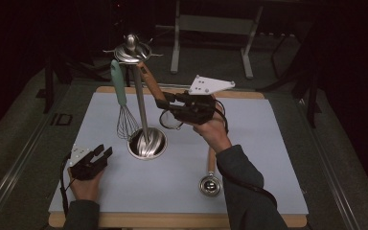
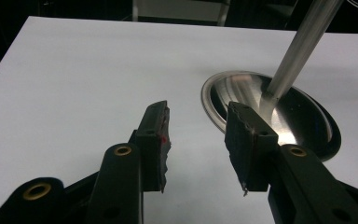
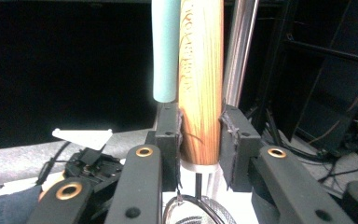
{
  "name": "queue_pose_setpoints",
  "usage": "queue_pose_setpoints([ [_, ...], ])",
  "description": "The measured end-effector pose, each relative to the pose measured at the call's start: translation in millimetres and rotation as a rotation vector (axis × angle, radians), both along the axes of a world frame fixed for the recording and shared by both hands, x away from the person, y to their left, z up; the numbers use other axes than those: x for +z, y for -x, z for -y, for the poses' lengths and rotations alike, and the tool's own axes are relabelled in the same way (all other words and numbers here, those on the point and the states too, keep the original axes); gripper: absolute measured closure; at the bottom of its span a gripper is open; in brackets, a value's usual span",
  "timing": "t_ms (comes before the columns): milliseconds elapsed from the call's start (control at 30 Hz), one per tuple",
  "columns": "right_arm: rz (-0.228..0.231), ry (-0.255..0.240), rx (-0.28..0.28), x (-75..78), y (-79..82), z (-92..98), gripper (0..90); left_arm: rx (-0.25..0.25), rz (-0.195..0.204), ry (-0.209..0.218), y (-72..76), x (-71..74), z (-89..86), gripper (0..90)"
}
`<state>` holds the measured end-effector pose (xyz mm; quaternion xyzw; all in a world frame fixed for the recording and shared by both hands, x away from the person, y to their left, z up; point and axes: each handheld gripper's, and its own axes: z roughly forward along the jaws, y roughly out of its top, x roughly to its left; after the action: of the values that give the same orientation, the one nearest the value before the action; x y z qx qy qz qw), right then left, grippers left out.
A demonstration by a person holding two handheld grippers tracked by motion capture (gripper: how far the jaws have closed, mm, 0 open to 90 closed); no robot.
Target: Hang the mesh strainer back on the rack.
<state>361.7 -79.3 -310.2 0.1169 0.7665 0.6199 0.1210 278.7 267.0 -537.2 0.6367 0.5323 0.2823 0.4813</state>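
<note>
Wooden strainer handle (image 3: 200, 93) clamped in right claw (image 3: 200, 140); left claw (image 2: 198, 140) open, empty.

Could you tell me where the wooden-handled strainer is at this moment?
In the high view, the wooden-handled strainer is clamped in the right tool, lifted right of the steel stand, with its handle tip up by the stand's top.

**Pale tabletop, 3 things resting on it**

The tabletop (image 1: 268, 143) is a pale sheet over a wooden edge. A round steel stand base (image 1: 147, 143) sits left of centre. A wooden-handled steel utensil (image 1: 210, 181) lies near the front edge. The left gripper (image 1: 100, 154) rests at front left.
</note>
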Motion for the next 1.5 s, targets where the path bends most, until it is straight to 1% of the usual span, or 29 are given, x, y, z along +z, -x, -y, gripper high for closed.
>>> queue_pose_setpoints([
  [133, 0.008, 0.017, -0.013, -1.5, 1.7, -5.6, 70.9, 0.003, 0.001, 0.007, 0.5, 0.2, -1.0, 60.4],
  [200, 0.004, 0.024, -0.021, -1.8, 2.1, -8.5, 70.8, 0.003, 0.002, 0.007, 0.5, 0.1, -1.0, 60.4],
  [267, 0.009, 0.034, -0.037, -2.0, 2.3, -11.9, 70.8, 0.002, 0.001, 0.010, 0.4, 0.1, -1.2, 60.4],
  [433, 0.012, 0.042, -0.046, -3.0, 2.3, -16.7, 70.3, 0.005, 0.004, 0.017, 0.6, 0.1, -2.0, 60.4],
  [500, 0.009, 0.043, -0.052, -3.9, 1.7, -19.3, 69.7, 0.005, 0.004, 0.016, 0.6, 0.1, -1.8, 60.4],
  [633, 0.003, 0.059, -0.056, -7.1, 0.4, -21.6, 65.8, 0.004, 0.004, 0.016, 0.6, 0.1, -1.9, 60.4],
  [800, -0.008, 0.058, -0.051, -12.0, -1.4, -18.7, 64.9, 0.006, 0.004, 0.017, 0.8, 0.2, -2.2, 60.4],
  [833, -0.008, 0.066, -0.052, -12.5, -1.5, -17.8, 64.8, 0.007, 0.005, 0.018, 0.7, 0.2, -2.3, 60.4],
  [933, -0.005, 0.079, -0.056, -12.4, -1.6, -14.0, 64.8, 0.006, 0.003, 0.018, 0.9, 0.2, -2.1, 60.4],
  [1033, -0.004, 0.073, -0.061, -10.8, -1.8, -8.9, 64.8, 0.006, 0.004, 0.016, 0.8, 0.2, -2.2, 60.5],
  [1100, -0.003, 0.071, -0.071, -9.9, -1.9, -5.4, 64.8, 0.007, 0.005, 0.016, 0.7, 0.1, -1.9, 60.4],
  [1200, -0.022, 0.073, -0.106, -9.1, -3.1, -0.1, 65.0, 0.006, 0.004, 0.014, 0.7, 0.1, -1.9, 60.4],
  [1367, -0.031, 0.059, -0.125, -10.1, -6.5, 7.8, 65.2, 0.007, 0.005, 0.016, 0.6, 0.0, -1.8, 60.4],
  [1500, -0.037, 0.067, -0.141, -10.4, -6.9, 11.1, 65.6, 0.008, 0.005, 0.018, 0.4, 0.0, -2.0, 60.4],
])
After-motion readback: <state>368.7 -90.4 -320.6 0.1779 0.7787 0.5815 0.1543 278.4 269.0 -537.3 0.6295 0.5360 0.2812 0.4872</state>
